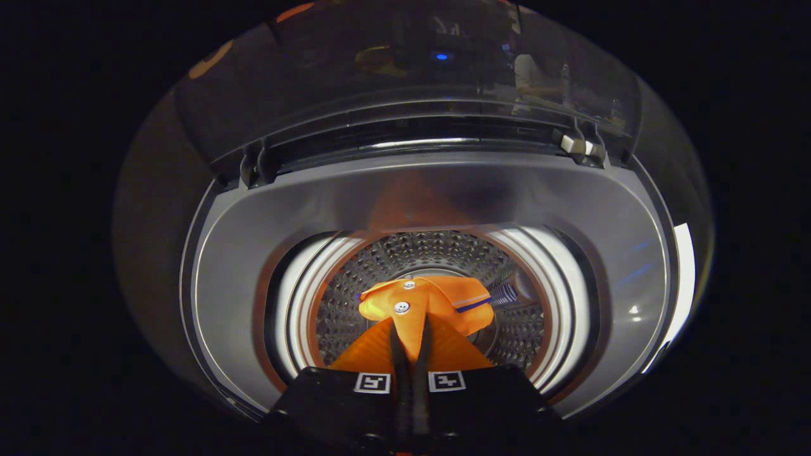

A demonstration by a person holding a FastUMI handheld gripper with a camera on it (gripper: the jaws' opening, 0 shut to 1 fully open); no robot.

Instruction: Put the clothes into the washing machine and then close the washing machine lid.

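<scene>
In the gripper view, I have my claw (410,329) pinched nearly together on a fold of the orange buttoned cloth garment (421,304), both fingers (397,354) pressing the fabric between them. The garment hangs from the fingertips over the round opening of the grey top-loading washing machine (253,253), with its collar and two white buttons (401,307) spread just ahead of the fingers. Below it I see the perforated steel drum (437,250), ringed by a bright white rim. Beyond the opening, at the machine's far edge, the transparent dark lid (405,82) stands raised on its hinges.
</scene>
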